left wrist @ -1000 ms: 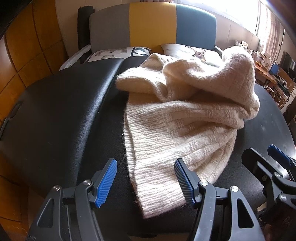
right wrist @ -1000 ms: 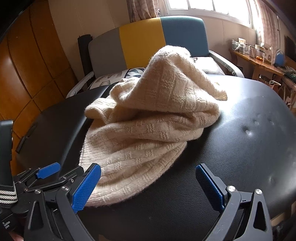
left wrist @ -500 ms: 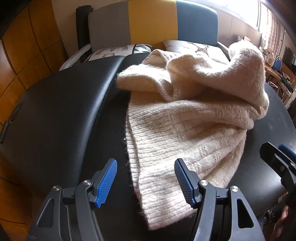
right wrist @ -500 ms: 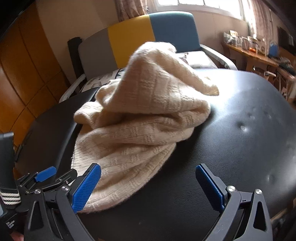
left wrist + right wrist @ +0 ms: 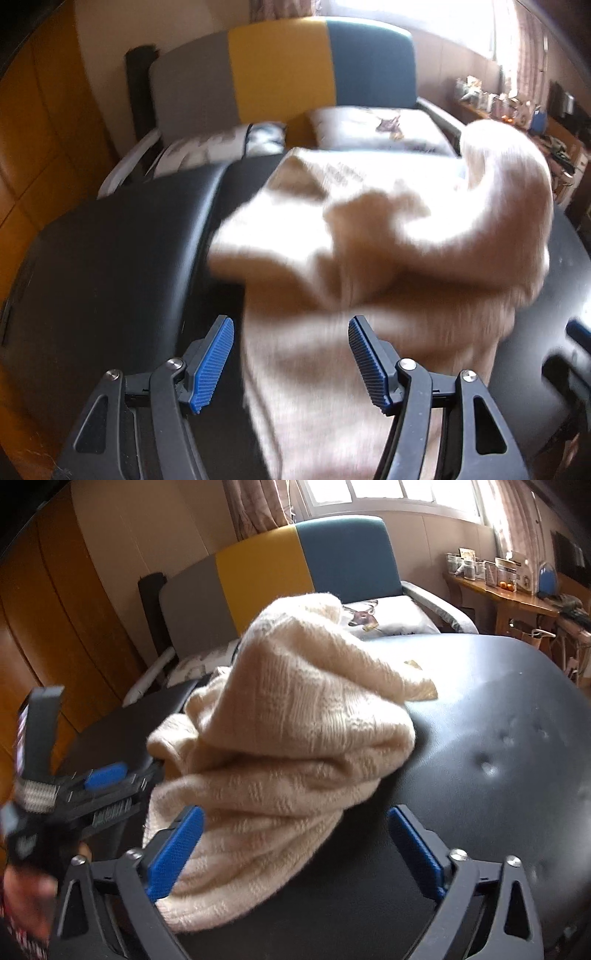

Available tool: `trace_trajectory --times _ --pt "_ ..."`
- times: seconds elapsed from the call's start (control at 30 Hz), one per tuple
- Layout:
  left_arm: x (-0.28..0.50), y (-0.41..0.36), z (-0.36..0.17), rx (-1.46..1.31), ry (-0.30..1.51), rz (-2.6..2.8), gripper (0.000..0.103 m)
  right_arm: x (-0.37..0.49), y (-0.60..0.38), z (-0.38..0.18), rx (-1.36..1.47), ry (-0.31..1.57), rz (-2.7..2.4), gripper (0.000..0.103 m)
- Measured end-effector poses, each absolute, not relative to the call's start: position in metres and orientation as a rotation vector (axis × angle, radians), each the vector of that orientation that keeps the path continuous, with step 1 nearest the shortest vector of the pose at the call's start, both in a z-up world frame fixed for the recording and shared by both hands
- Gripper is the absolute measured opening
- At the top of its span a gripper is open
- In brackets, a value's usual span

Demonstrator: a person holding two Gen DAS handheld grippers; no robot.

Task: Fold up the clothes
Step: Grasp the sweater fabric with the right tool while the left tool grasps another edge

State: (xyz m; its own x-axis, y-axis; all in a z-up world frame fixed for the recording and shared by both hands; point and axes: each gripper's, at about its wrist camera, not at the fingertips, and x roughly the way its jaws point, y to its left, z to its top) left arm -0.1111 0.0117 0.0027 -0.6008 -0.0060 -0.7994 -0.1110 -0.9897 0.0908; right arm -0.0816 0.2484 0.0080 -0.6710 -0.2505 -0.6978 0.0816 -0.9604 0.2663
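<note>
A cream ribbed knitted sweater (image 5: 280, 738) lay crumpled in a heap on the black padded leather worktop (image 5: 498, 775), its upper folds bunched into a rounded mound and its lower hem spilling toward the near edge. The left claw (image 5: 291, 363) was spread open, its blue ribbed pads (image 5: 214, 363) set on either side of the sweater's hem, with the knit showing between them; motion blur hid whether the pads touched the fabric. The right claw (image 5: 295, 853) was open as well, its left pad just at the sweater's lower fold and its right pad over bare worktop. From the right wrist view, the left claw appeared at the sweater's left side. Behind the worktop stood a grey, yellow and teal panelled sofa (image 5: 280, 565) with printed cushions (image 5: 384, 618)
</note>
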Motion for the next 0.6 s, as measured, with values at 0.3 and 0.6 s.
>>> trace_trajectory --times 0.3,0.6 --pt "-0.177 0.034 0.029 -1.205 0.396 2.667 0.066 -0.096 0.261 0.000 1.220 -0.357 -2.689 0.093" --pt "-0.205 0.054 0.012 -1.248 0.374 2.463 0.066 -0.114 0.275 0.039 1.054 -0.319 -2.805 0.094"
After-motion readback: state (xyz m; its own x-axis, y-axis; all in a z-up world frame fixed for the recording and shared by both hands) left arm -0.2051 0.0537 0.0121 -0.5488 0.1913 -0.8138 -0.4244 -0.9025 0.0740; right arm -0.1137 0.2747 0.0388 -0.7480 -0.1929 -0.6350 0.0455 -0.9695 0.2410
